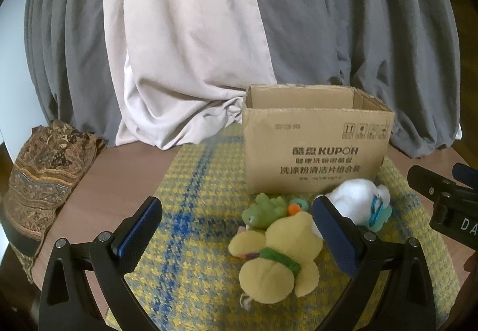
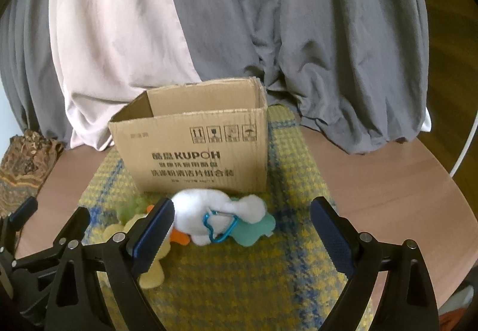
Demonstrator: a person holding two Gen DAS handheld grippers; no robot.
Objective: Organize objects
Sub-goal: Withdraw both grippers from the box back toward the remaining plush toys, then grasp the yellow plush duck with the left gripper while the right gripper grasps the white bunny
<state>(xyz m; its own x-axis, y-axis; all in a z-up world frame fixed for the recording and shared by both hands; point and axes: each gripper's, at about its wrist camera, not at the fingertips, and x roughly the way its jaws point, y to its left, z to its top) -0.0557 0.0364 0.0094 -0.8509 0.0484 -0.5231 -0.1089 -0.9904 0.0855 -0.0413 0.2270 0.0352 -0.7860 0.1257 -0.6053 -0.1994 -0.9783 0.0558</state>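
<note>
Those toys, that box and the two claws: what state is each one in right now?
Cardboard box: upright, top open, on the mat.
Yellow plush: lying on the mat, not gripped.
Green plush: lying before the box.
White plush: lying on the mat, blue clip attached.
Left gripper: open, holding nothing.
Right gripper: open, holding nothing.
Patterned cloth: folded at the table edge.

An open cardboard box [image 1: 316, 148] stands upright; just before it lie yellow plush [image 1: 277, 253], green plush [image 1: 263, 210], white plush [image 2: 206, 214].
</note>
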